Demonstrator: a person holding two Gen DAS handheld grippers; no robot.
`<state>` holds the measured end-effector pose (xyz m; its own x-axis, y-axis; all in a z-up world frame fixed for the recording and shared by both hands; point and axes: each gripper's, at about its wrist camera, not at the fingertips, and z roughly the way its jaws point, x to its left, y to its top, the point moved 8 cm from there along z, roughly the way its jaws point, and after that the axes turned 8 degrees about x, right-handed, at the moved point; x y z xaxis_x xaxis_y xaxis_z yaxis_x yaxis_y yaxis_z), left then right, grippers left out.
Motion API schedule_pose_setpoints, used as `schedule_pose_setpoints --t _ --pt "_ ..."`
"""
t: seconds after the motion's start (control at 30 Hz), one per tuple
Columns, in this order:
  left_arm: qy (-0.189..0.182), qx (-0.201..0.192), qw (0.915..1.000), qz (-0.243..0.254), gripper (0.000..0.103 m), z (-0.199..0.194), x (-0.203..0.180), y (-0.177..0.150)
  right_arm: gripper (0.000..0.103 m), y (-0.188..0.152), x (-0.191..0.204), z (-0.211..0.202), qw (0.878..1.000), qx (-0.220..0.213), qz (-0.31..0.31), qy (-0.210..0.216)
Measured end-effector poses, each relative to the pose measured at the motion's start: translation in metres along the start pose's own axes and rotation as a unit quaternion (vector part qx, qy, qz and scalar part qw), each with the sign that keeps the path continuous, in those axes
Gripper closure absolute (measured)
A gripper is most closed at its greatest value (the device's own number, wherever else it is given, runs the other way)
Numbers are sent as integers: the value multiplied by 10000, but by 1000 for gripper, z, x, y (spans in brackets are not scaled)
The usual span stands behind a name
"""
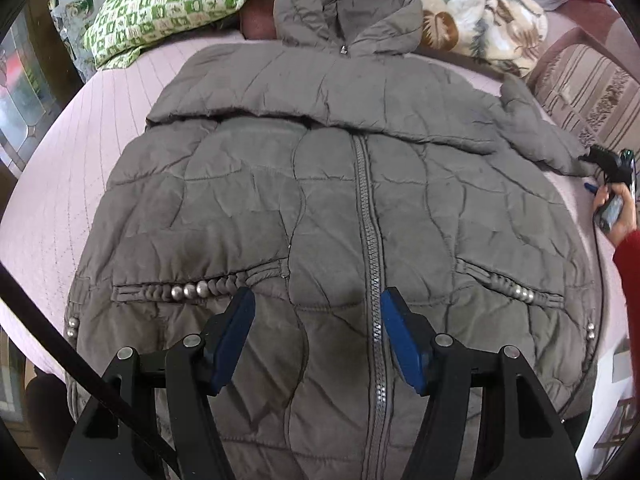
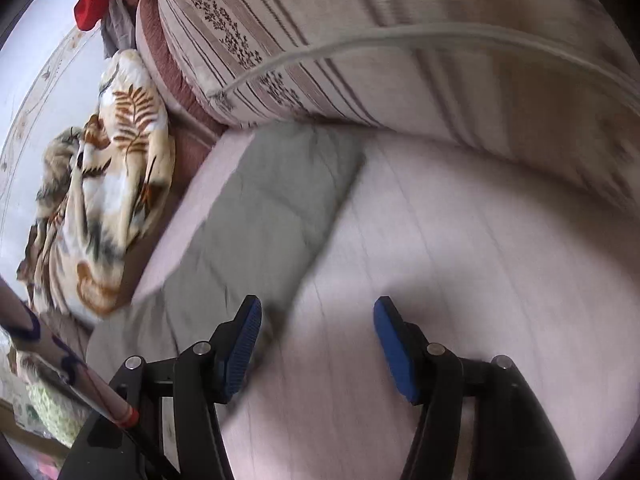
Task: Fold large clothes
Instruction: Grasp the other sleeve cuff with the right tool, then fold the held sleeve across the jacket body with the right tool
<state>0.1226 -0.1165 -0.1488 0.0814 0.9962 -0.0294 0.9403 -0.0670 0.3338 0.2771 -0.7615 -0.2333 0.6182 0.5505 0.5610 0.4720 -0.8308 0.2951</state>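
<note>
The left gripper [image 1: 318, 304] points steeply down over the lower front of the grey quilted jacket [image 1: 336, 208], its blue pads [image 1: 236, 336] spread apart on either side of the zipper [image 1: 370, 240] with nothing pinched between them. The jacket lies front-up and zipped on the pale pink bed cover [image 1: 80, 152], hood [image 1: 348, 8] towards the far pillows, one sleeve [image 1: 536, 128] stretched out to the right.

At that sleeve's cuff the left wrist view catches the right gripper [image 1: 600, 160] from outside — a hand [image 1: 616, 208] in a red sleeve [image 1: 628, 264] grips its handle; how its fingers stand cannot be read from here.

The right wrist view settles it: the right gripper [image 2: 318, 312] is tilted downward, jaws well apart and empty, over bare cover [image 2: 460, 260]. The sleeve [image 2: 264, 208] lies just left of its left pad [image 2: 244, 344], not between the two. This view is blurred. It alone shows a striped, flower-printed cushion [image 2: 320, 40] and a white cord [image 2: 400, 38] across it. The green patterned pillow [image 1: 160, 8] shows clearly only in the left view; the leaf-print blanket [image 2: 108, 184] appears in both.
</note>
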Motion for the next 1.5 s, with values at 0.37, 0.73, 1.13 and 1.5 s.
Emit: schedule_pose_setpoints --t 0.37,0.73,1.13,1.5 --pt "-52 -100 9999 29 39 -5 7 -2 91 43 17 -11 9967 -293 -233 -721" --pt "-561 -589 9963 -285 39 -54 44 -26 93 40 108 -184 9756 -1449 -1424 -826" --pt "-501 -969 9862 -1243 39 -83 137 -43 93 -179 356 -211 9198 -904 -3778 551" --pt "-650 -949 9750 -1904 39 -70 199 -49 95 -452 454 -76 8246 575 -5585 694"
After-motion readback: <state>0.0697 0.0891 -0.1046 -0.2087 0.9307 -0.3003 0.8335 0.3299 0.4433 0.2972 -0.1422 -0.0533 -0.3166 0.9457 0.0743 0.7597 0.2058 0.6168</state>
